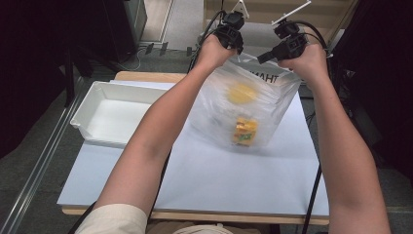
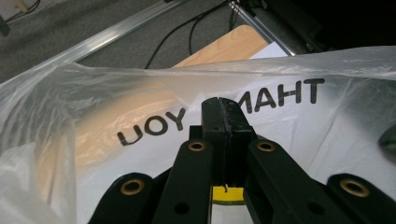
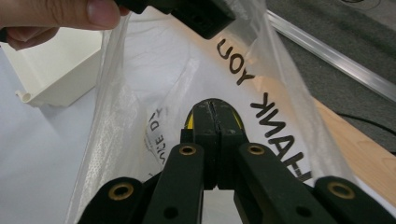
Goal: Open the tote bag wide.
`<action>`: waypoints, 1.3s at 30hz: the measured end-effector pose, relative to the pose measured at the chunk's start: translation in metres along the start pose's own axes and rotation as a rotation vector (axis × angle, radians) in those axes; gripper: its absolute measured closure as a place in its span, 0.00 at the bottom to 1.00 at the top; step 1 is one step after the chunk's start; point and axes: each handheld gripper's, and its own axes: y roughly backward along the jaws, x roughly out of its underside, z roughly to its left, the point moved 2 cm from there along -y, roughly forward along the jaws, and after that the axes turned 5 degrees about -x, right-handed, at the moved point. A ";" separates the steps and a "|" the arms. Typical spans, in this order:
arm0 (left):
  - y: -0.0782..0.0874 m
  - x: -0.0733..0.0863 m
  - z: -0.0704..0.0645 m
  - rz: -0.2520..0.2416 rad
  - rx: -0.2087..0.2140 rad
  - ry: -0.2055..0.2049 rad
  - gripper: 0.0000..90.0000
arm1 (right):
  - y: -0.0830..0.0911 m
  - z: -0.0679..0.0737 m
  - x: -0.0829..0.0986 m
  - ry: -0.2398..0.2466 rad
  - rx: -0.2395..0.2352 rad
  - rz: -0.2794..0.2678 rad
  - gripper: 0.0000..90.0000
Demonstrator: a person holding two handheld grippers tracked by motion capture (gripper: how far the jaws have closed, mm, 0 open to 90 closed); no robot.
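A clear plastic bag (image 1: 248, 105) hangs above the white table (image 1: 204, 180), held up by its top edge, with a round yellow item (image 1: 242, 93) and an orange packet (image 1: 245, 130) inside. A white tray (image 1: 114, 113) sits well to its left. The left gripper (image 1: 233, 33) pinches one side of the rim and the right gripper (image 1: 287, 46) the other, both jaws pressed closed on the film. Black print reads "THANK YOU", seen mirrored in the left gripper view.
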 end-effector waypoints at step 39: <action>0.031 0.116 -0.038 0.042 0.155 -0.142 1.00 | -0.006 0.039 0.084 0.014 -0.015 0.101 1.00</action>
